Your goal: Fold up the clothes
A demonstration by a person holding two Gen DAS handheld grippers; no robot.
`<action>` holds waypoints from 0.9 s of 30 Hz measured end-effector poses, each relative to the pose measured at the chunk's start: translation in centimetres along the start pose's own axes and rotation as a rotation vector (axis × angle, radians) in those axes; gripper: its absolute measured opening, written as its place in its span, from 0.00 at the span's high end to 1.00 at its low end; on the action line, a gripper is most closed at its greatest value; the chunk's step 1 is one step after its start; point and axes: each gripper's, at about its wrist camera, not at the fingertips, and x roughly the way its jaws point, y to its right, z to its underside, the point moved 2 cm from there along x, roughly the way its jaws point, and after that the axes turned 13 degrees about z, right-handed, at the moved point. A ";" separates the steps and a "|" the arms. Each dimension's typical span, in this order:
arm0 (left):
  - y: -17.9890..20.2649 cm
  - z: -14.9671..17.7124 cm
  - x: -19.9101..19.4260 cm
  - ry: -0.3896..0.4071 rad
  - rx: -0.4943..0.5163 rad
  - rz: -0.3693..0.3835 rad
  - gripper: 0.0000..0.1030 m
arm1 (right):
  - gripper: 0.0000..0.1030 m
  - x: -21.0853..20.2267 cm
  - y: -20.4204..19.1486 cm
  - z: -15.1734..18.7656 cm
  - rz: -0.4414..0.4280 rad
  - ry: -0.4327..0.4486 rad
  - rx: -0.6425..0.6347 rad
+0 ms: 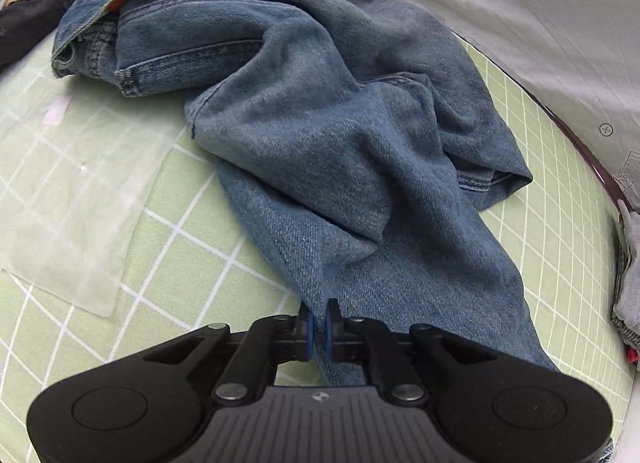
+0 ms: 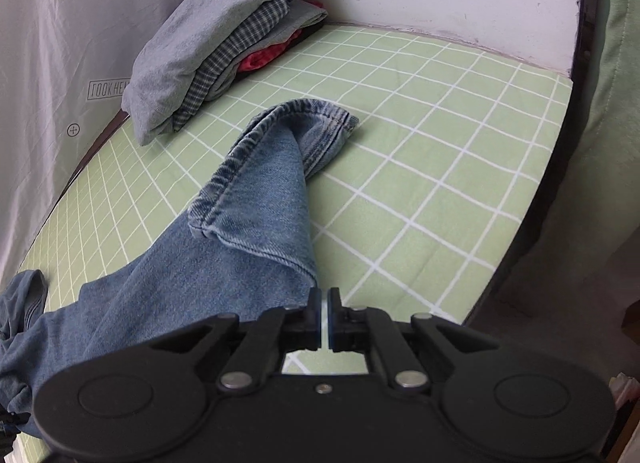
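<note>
Jeans [image 1: 340,135] are lying crumpled across the green checked bed [image 2: 440,151]. Left gripper [image 1: 319,329] is pinching a leg's edge; right gripper [image 2: 324,313] is pinching denim near the hem, folded stack [image 2: 208,47] sitting at the far corner.

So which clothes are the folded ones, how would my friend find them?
Look at the green checked bed sheet, then its far corner, between the white wall and the pale curtain. The folded pile sits there: a grey top over checked cloth and something red. The blue jeans nearby lie loose and crumpled.
</note>
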 end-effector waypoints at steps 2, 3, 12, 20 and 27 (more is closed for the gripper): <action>-0.4 1.1 -1.1 0.019 0.035 -0.029 0.94 | 0.97 0.0 -0.2 0.2 -0.012 -0.002 -0.025; -0.7 1.6 -1.7 0.029 0.052 -0.043 0.94 | 0.97 -0.1 -0.4 0.3 -0.018 -0.003 -0.037; -2.7 7.6 -4.1 0.029 0.092 -0.086 0.95 | 0.43 0.1 -3.5 1.4 -0.083 -0.001 -0.171; 0.1 10.1 -3.3 -0.044 0.241 -0.031 0.95 | 0.29 1.1 -6.3 1.6 -0.053 0.024 -0.266; 1.1 10.6 -3.8 -0.056 0.344 -0.012 0.85 | 0.13 1.5 -8.2 2.3 0.007 0.022 -0.329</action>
